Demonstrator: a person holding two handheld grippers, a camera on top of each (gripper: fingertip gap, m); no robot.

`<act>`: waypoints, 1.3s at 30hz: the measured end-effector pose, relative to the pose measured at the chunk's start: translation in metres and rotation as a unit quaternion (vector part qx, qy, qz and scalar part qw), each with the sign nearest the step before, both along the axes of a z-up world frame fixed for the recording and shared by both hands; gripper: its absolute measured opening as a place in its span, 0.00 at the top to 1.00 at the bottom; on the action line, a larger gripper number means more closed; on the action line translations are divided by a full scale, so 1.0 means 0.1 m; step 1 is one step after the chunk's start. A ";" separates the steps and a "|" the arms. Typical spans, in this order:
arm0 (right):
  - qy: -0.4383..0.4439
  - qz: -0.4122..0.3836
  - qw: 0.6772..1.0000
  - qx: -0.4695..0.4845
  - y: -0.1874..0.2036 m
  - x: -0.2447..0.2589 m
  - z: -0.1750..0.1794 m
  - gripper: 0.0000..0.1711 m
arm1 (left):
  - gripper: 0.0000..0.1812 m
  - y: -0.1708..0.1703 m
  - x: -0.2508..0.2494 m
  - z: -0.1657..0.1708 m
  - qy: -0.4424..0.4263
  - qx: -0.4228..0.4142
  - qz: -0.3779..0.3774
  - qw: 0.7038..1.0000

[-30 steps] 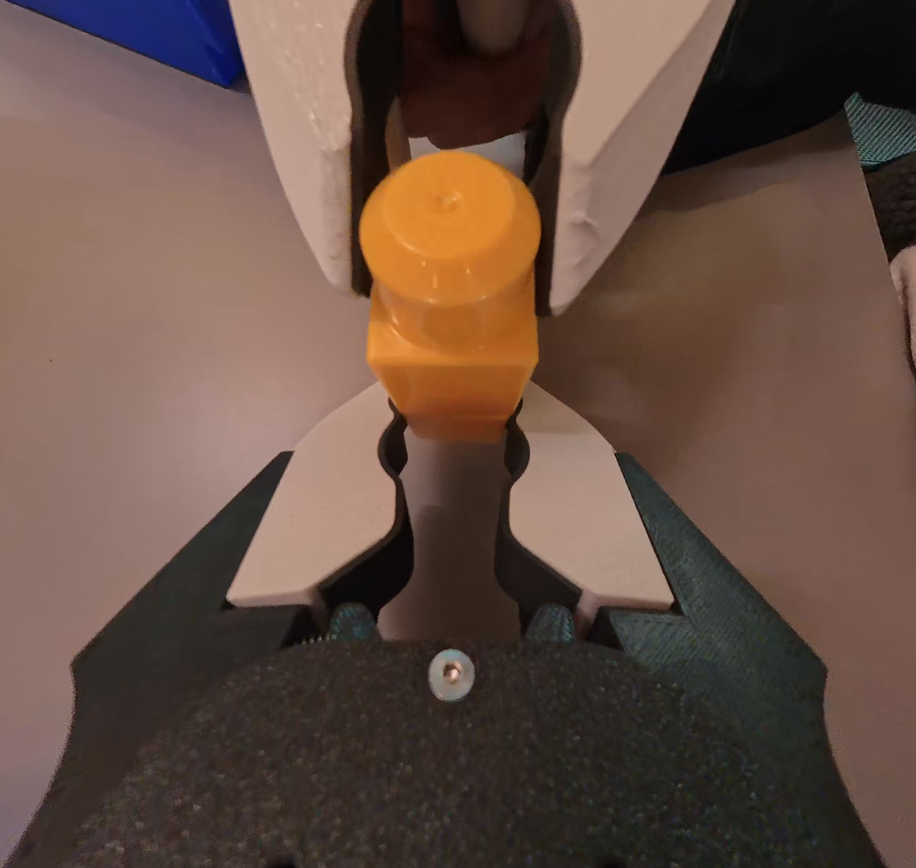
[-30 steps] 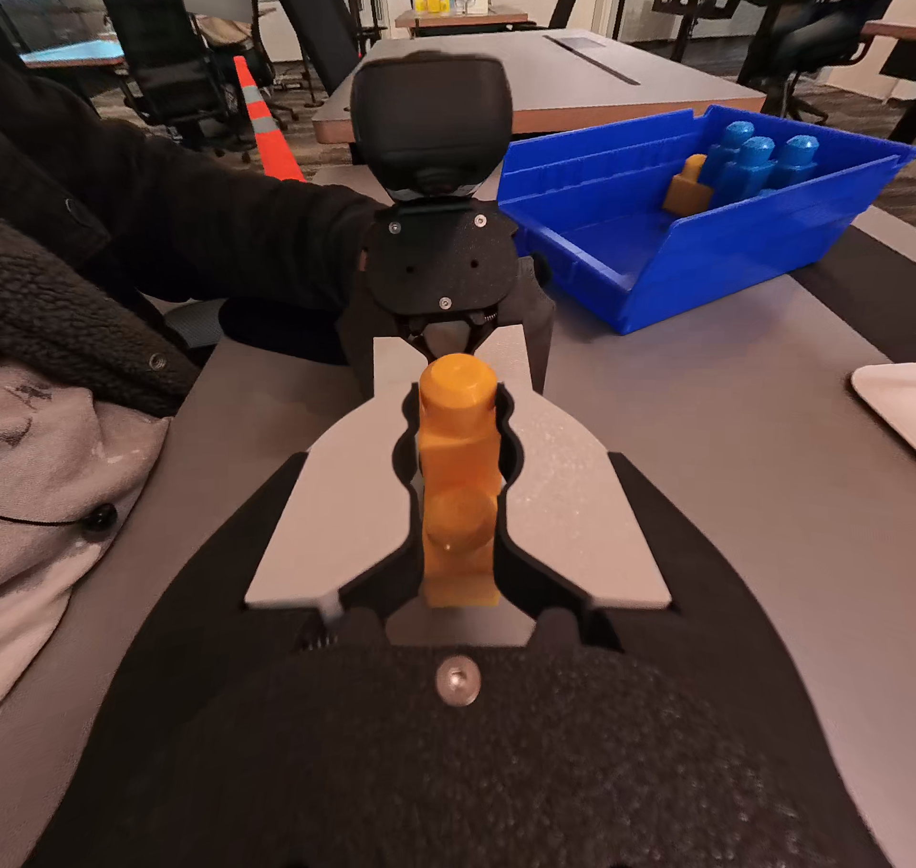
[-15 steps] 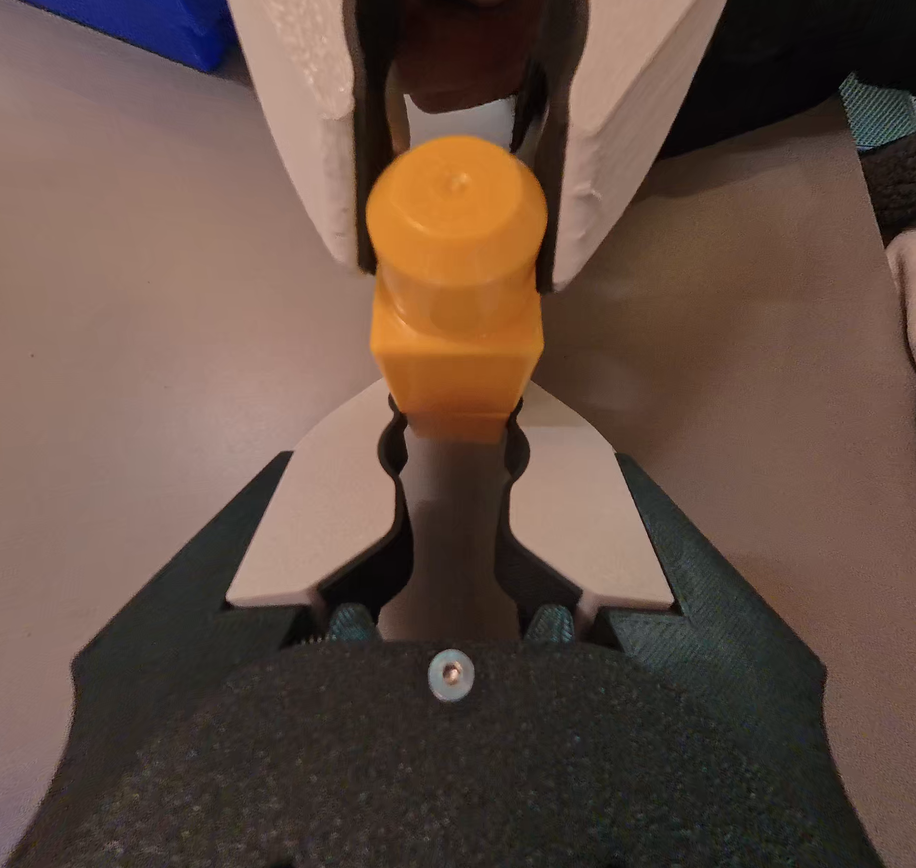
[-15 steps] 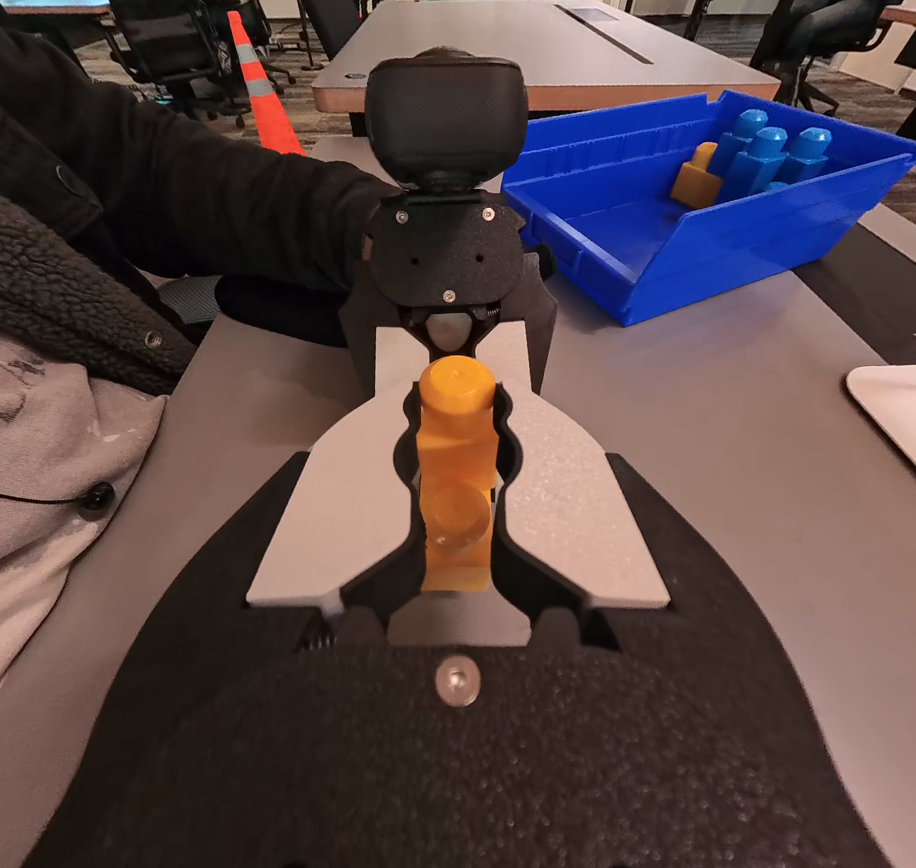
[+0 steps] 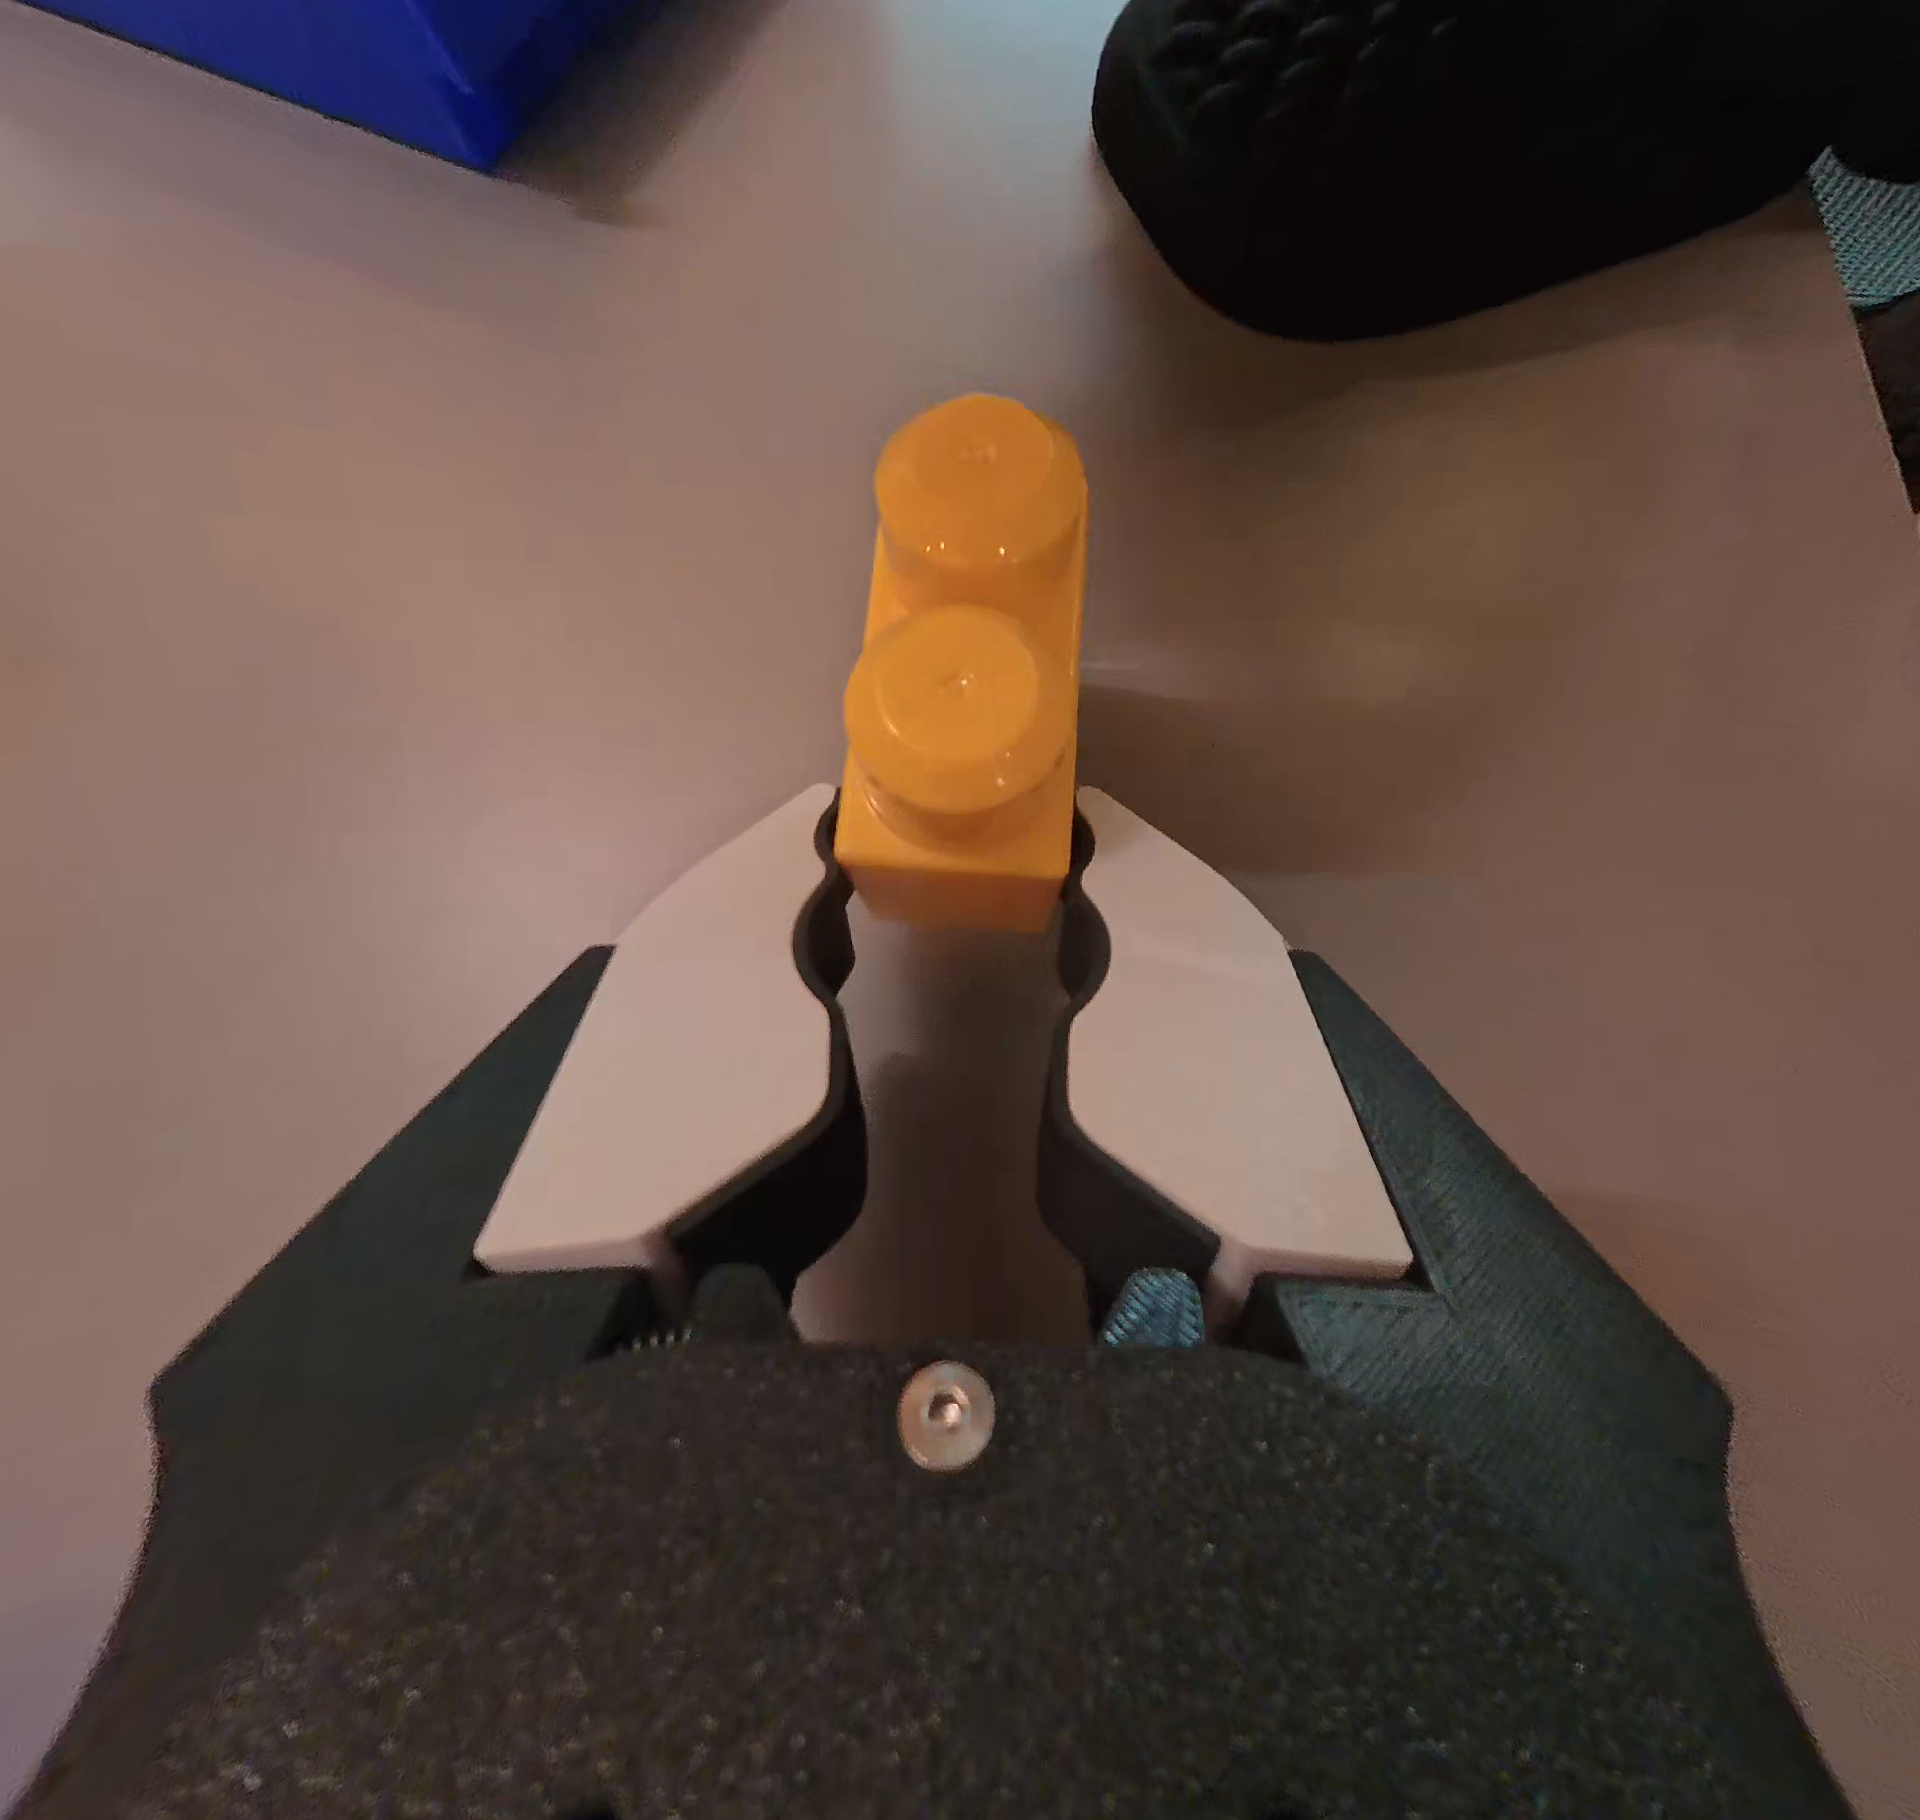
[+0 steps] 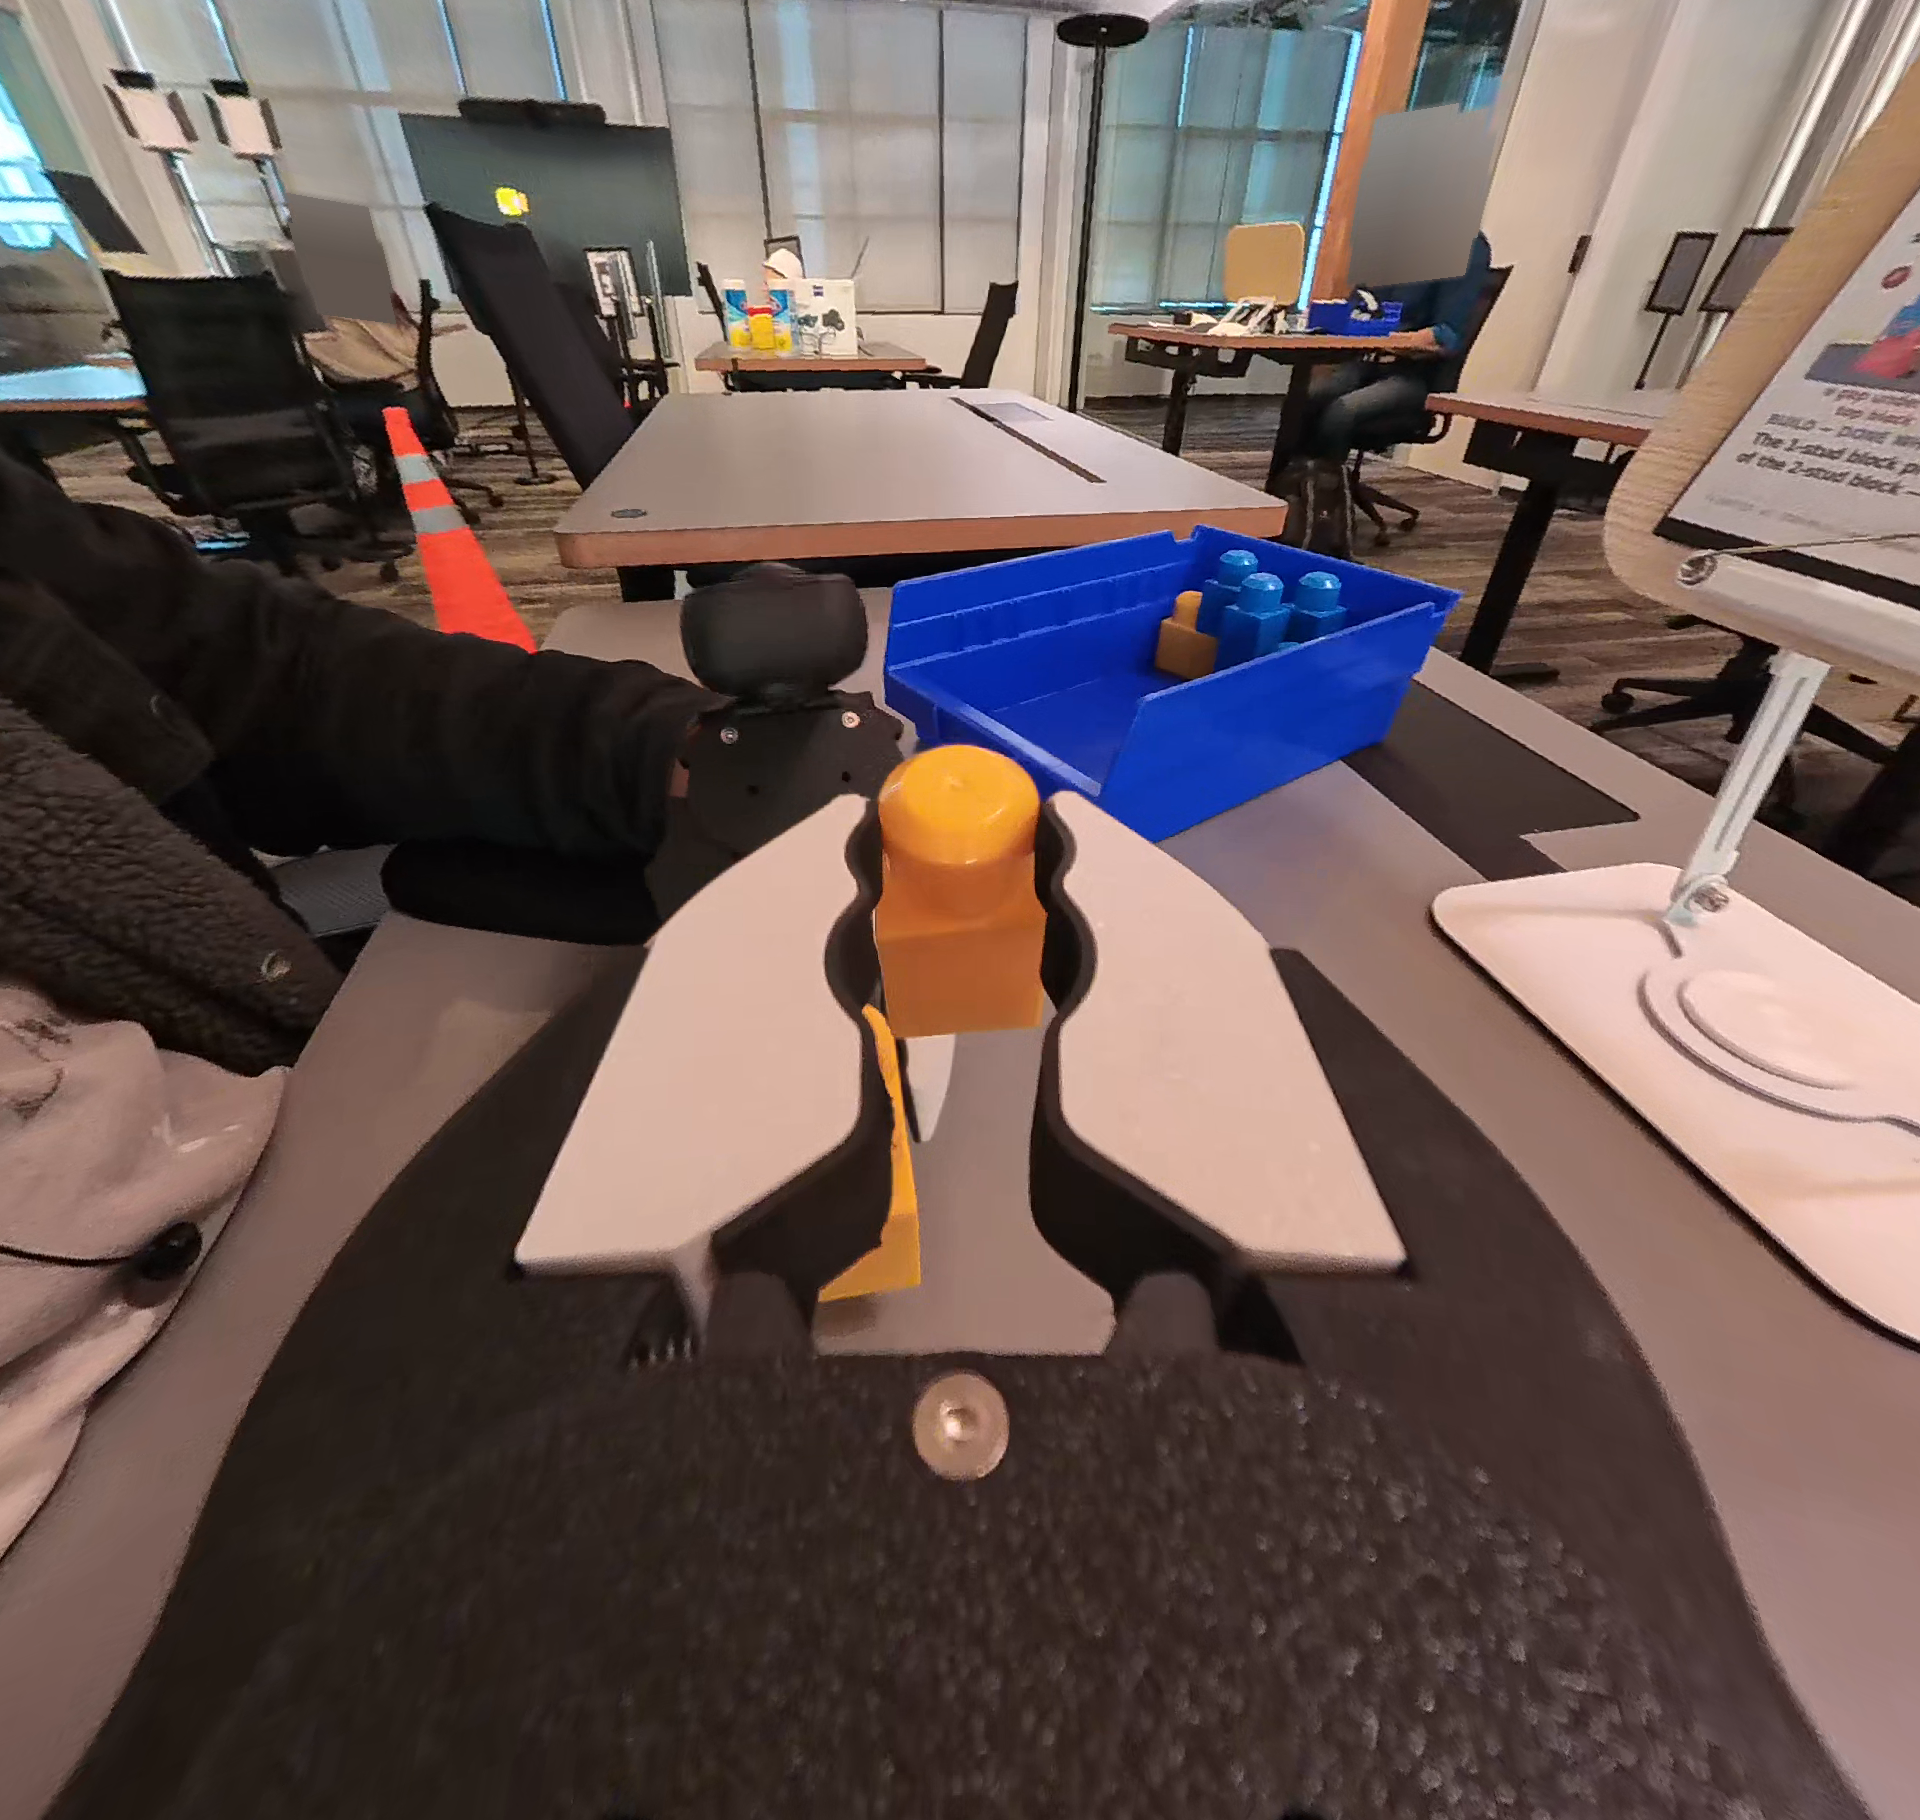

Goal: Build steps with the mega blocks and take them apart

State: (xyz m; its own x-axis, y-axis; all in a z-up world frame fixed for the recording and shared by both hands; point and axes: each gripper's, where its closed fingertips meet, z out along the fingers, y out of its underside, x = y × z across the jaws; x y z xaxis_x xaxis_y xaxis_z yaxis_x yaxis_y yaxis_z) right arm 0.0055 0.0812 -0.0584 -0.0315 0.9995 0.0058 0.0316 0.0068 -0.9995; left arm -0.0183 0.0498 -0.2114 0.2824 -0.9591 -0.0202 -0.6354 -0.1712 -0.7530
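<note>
The left gripper (image 5: 958,840) is seen with its fingers clamped on the near end of an orange two-stud block (image 5: 961,731), which extends toward twelve o'clock over the grey surface (image 5: 364,575). Both studs are seen from above, one behind the other. A corner of the blue bin (image 5: 312,14) is visible at eleven o'clock in the left wrist view, and a dark sleeve (image 5: 1507,108) at one o'clock.

The right gripper (image 6: 958,897) is held with its fingers closed on the body of an orange one-stud block (image 6: 958,923), which stands upright with its stud above the fingertips. Below this block, at seven o'clock from it, an edge of the two-stud block (image 6: 891,1209) is seen between the fingers, apart from the one-stud block. Whether it rests on the surface cannot be told.

In the right wrist view, the left gripper's black body (image 6: 779,731) is seen just behind the held block at eleven o'clock. The blue bin (image 6: 1143,762) sits on the surface at one o'clock and holds a blue block stack (image 6: 1262,607) and a small orange block (image 6: 1184,640) against its far end. A white stand base (image 6: 1662,1043) lies at three o'clock.
</note>
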 end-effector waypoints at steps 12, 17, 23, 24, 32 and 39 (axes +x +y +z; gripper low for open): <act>0.045 -0.305 0.951 -0.005 1.10 0.89 0.25 0.84 | 0.79 0.33 -0.21 0.25 -0.053 0.042 0.094 0.993; 0.095 -0.456 0.883 -0.057 1.55 1.78 0.28 0.84 | 0.79 0.34 -0.22 0.22 -0.044 0.044 0.097 0.993; 0.071 -0.591 0.802 -0.050 1.79 2.44 0.14 0.84 | 0.79 0.36 -0.23 0.21 -0.043 0.047 0.102 0.993; 0.067 -0.605 0.792 -0.047 1.81 2.49 0.12 0.84 | 0.79 0.36 -0.23 0.21 -0.042 0.048 0.101 0.993; 0.013 -0.661 0.749 -0.040 1.94 2.54 -0.06 0.84 | 0.79 0.36 -0.23 0.22 -0.040 0.053 0.102 0.993; -0.054 -0.695 0.714 -0.073 2.16 2.55 -0.39 0.84 | 0.79 0.36 -0.23 0.26 -0.039 0.062 0.104 0.992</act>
State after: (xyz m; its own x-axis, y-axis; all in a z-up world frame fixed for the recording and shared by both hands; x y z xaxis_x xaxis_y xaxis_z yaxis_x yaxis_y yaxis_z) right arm 0.2608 0.2974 -0.0973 0.9980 0.0564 -0.0290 -0.0165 -0.2103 -0.9775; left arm -0.0416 0.0858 -0.1855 0.4791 -0.8716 -0.1041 -0.5350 -0.1959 -0.8218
